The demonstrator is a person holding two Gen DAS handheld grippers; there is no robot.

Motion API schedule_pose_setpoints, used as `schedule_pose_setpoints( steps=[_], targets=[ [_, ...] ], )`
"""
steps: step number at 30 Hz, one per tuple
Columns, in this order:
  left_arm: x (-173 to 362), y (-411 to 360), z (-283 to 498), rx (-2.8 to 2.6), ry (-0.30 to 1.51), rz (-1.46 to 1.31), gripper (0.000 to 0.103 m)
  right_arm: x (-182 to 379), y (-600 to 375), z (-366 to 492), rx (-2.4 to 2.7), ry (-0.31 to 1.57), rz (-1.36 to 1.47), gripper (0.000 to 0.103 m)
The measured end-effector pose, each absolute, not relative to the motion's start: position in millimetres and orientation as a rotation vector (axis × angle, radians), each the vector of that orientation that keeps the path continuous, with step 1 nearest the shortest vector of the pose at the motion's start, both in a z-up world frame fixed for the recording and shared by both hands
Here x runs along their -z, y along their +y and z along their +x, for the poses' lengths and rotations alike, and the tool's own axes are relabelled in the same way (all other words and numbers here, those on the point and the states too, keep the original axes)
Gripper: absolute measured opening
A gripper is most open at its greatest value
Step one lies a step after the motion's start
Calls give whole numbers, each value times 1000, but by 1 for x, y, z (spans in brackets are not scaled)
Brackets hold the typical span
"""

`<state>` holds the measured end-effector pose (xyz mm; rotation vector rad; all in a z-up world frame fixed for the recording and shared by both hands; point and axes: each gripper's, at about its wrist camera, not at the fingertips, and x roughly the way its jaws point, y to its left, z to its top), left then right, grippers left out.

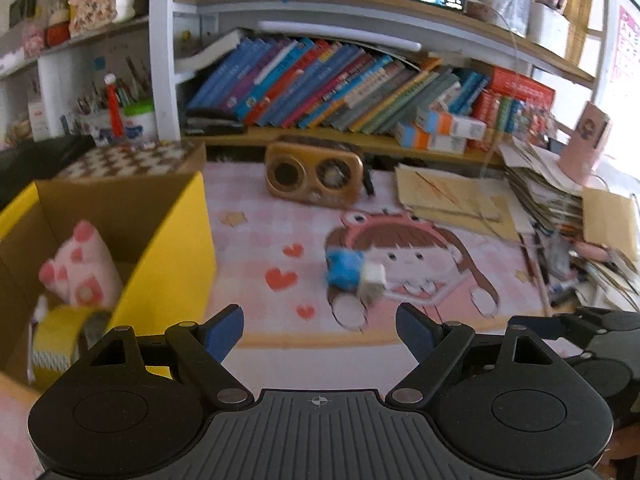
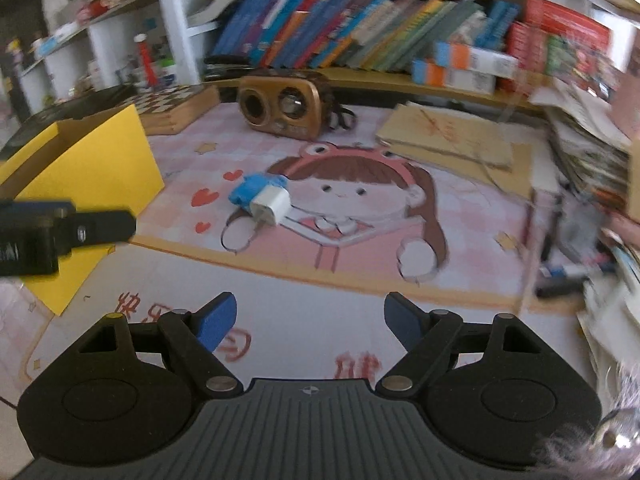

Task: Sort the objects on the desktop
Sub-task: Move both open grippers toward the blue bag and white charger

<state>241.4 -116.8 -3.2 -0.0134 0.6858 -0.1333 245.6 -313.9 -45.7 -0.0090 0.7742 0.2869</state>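
Observation:
A white charger plug (image 1: pixel 373 280) (image 2: pixel 270 204) lies against a blue fuzzy object (image 1: pixel 344 269) (image 2: pixel 251 189) on the pink cartoon desk mat (image 1: pixel 256 240) (image 2: pixel 460 208). My left gripper (image 1: pixel 319 330) is open and empty, short of them. My right gripper (image 2: pixel 309 322) is open and empty, further back over the mat's front edge. A yellow cardboard box (image 1: pixel 172 256) (image 2: pixel 84 160) stands at the left; it holds a pink-and-white plush item (image 1: pixel 82 268) and a yellow tape roll (image 1: pixel 60 340). The left gripper shows at the left edge of the right wrist view (image 2: pixel 102 226).
A brown retro radio (image 1: pixel 314 174) (image 2: pixel 280 102) stands at the back of the mat. A checkerboard box (image 1: pixel 132 160) sits behind the yellow box. Brown envelopes (image 1: pixel 448 196) and a messy paper pile (image 1: pixel 560 200) fill the right side. A bookshelf (image 1: pixel 340 88) lines the back.

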Motion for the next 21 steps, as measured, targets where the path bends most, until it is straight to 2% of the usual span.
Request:
schedule_pose_setpoints(
  steps=[15, 19, 21],
  targets=[
    [4, -113, 260, 35, 723, -20, 86, 77, -273, 330, -560, 733, -174, 78],
    [4, -112, 262, 26, 722, -30, 86, 83, -270, 338, -587, 755, -152, 74],
    [4, -112, 263, 25, 723, -24, 86, 86, -268, 341, -599, 761, -154, 69]
  ],
)
